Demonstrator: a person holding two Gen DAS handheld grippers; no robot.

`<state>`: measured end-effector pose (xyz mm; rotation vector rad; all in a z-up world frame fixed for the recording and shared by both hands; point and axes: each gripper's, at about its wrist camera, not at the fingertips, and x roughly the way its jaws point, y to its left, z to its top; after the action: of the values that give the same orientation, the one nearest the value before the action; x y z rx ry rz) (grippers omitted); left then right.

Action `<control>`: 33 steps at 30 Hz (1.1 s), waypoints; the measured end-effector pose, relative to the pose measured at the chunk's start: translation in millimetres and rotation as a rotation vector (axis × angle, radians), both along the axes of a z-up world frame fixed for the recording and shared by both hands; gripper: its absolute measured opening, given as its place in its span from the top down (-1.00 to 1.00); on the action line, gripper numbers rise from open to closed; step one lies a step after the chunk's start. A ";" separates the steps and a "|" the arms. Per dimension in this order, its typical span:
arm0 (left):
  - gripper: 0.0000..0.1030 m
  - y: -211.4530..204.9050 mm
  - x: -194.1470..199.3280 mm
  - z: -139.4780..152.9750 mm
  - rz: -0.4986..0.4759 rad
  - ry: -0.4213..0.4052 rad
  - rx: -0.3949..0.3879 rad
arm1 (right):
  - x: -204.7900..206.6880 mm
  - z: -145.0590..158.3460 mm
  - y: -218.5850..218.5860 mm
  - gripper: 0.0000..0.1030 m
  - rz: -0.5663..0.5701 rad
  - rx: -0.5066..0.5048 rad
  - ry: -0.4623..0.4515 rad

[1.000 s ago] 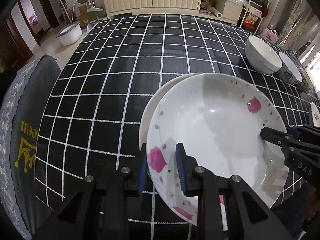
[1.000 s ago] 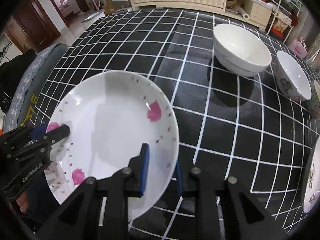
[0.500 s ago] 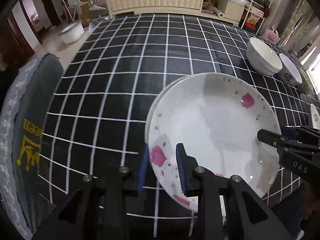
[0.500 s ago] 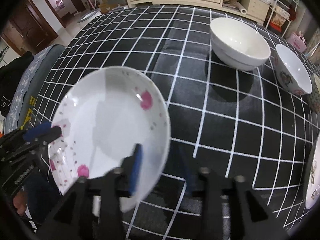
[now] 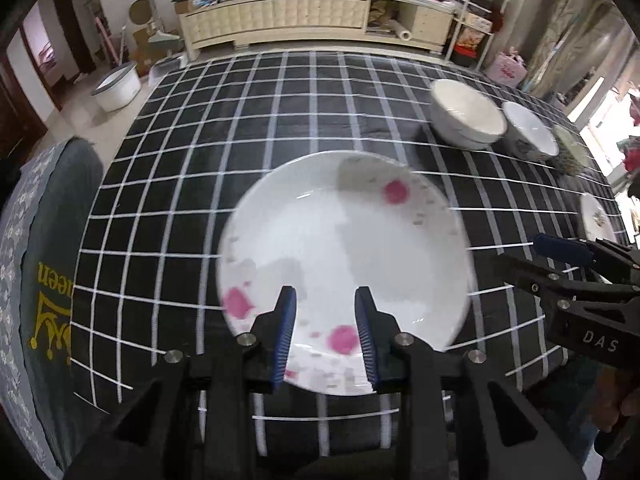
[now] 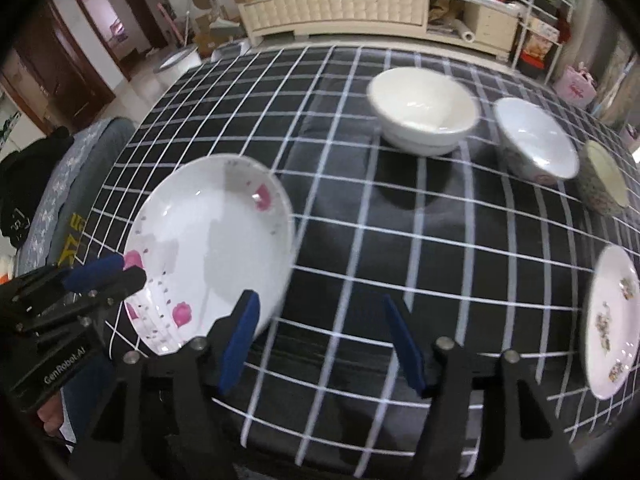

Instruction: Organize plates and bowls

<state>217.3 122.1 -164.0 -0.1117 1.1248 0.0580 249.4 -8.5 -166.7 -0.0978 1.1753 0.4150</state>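
Note:
A white plate with pink flowers (image 5: 344, 248) lies on the black checked tablecloth (image 5: 224, 128), stacked on another plate that is now hidden under it; it also shows in the right wrist view (image 6: 212, 256). My left gripper (image 5: 326, 336) is open above the plate's near rim, touching nothing. My right gripper (image 6: 320, 340) is open and empty, to the right of the plate. It shows from the side in the left wrist view (image 5: 560, 256). A large white bowl (image 6: 422, 110), a smaller patterned bowl (image 6: 536, 142) and a third bowl (image 6: 604, 176) stand at the back right.
A flowered white plate (image 6: 612, 320) lies at the right edge of the table. A grey chair back with yellow print (image 5: 44, 292) stands at the left edge. A cream sideboard (image 5: 280, 16) is behind the table.
Both grippers have let go of the pink-flowered plate and opened. The plate now rests on the one under it. Both grippers have pulled back and up.

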 end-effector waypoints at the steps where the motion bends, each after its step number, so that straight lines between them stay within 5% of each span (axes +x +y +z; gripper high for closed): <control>1: 0.40 -7.9 1.4 2.8 -0.013 -0.003 -0.002 | -1.6 4.0 -8.9 -0.35 -0.013 0.000 -0.007; 10: 0.33 -93.1 15.1 22.8 -0.155 -0.035 -0.011 | -11.9 25.1 -85.6 -0.35 -0.130 -0.008 -0.045; 13: 0.12 -122.4 21.7 25.9 -0.192 -0.039 -0.016 | -14.8 28.9 -115.9 -0.37 -0.174 -0.014 -0.048; 33: -0.14 -287.7 69.3 22.5 -0.384 -0.005 -0.070 | -22.6 24.7 -294.8 -0.90 -0.415 -0.032 -0.034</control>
<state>286.7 -165.6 -141.4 0.0427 1.1269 -0.3236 226.8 -303.3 -142.0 0.1104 1.1344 0.0280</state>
